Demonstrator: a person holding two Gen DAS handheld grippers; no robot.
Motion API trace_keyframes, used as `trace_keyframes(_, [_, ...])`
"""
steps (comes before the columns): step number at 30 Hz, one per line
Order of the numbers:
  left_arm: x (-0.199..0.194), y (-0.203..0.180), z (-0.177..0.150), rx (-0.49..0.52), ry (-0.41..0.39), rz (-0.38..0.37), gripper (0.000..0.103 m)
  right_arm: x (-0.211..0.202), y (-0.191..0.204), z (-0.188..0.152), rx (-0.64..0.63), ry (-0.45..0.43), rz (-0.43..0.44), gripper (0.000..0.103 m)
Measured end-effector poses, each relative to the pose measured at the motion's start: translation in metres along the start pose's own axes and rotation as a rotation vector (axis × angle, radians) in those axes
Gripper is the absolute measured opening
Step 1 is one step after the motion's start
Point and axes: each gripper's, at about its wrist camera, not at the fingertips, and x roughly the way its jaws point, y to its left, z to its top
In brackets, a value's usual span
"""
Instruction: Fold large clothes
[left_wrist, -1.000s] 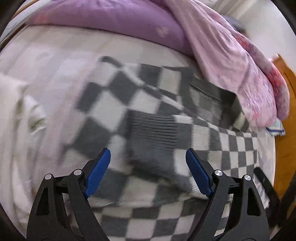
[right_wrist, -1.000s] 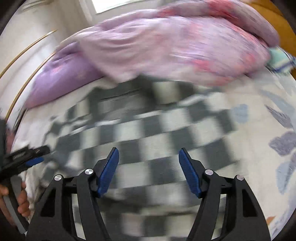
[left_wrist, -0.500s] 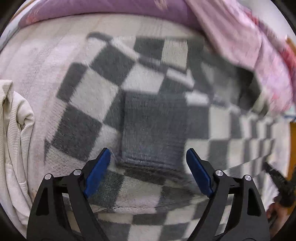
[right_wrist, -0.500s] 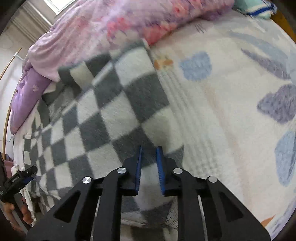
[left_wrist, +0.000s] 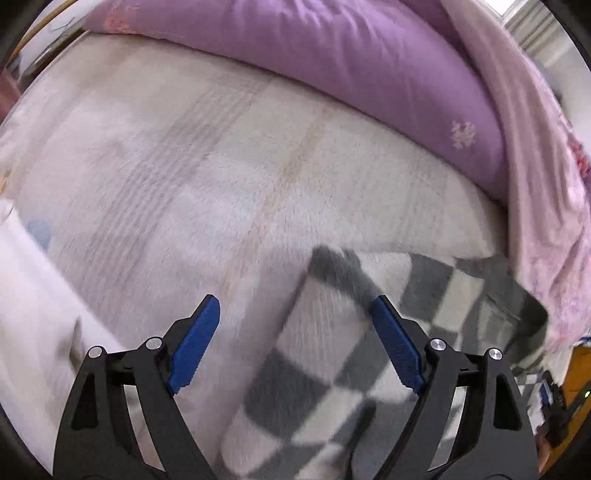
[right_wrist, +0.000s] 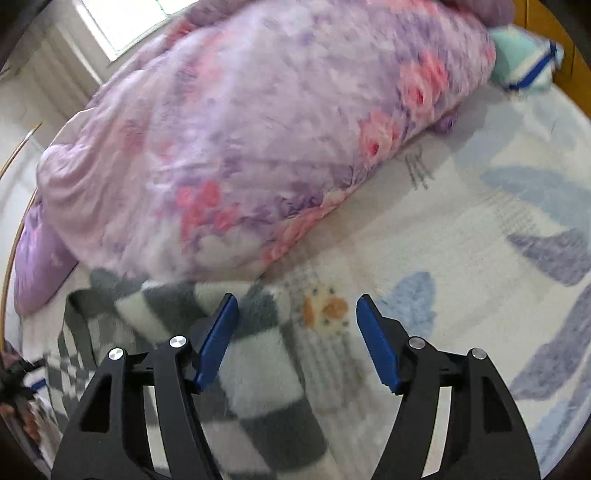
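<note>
Now both my grippers gape wide with nothing pinched: my left gripper (left_wrist: 291, 345) hovers over the checkered sweater's (left_wrist: 332, 354) corner, my right gripper (right_wrist: 295, 341), jaws just reopened, at its opposite edge beside the floral quilt (right_wrist: 258, 140), probably ready to smooth the fold.

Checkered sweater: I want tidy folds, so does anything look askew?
Yes. The grey-and-white checkered knit sweater lies slanted on the pale patterned bedsheet, its far edge tucked under the pink floral quilt. Both grippers are open, off it.
</note>
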Motion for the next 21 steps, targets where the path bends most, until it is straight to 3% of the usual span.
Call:
trace_keyframes(5, [0.023, -0.011, 0.010, 0.023, 0.000, 0.016, 0.085, 0.035, 0.001, 0.008, 0.028, 0.103, 0.116, 0.064])
trace_keyframes(9, [0.039, -0.013, 0.007, 0.002, 0.009, 0.026, 0.085, 0.051, -0.011, 0.006, 0.114, 0.133, 0.188, 0.062])
trace_keyframes(10, [0.038, -0.016, 0.005, 0.013, -0.010, 0.036, 0.081, 0.050, -0.016, 0.003, 0.134, 0.123, 0.203, 0.049])
trace_keyframes(11, [0.036, -0.019, 0.001, 0.026, -0.027, 0.035, 0.058, 0.051, -0.016, 0.000, 0.134, 0.115, 0.209, 0.035])
trace_keyframes(12, [0.034, -0.025, -0.007, 0.045, -0.039, 0.011, 0.041, 0.051, -0.012, -0.004, 0.118, 0.122, 0.230, 0.024])
trace_keyframes(13, [0.029, -0.033, -0.012, 0.080, -0.050, -0.032, 0.025, 0.048, -0.006, -0.008, 0.091, 0.119, 0.210, 0.021])
trace_keyframes(16, [0.004, -0.045, -0.032, 0.145, -0.159, -0.020, 0.021, 0.025, 0.011, -0.014, -0.015, 0.041, 0.163, 0.019])
trace_keyframes(21, [-0.062, -0.039, -0.078, 0.190, -0.317, -0.079, 0.019, -0.033, 0.018, -0.025, -0.058, -0.074, 0.220, 0.018])
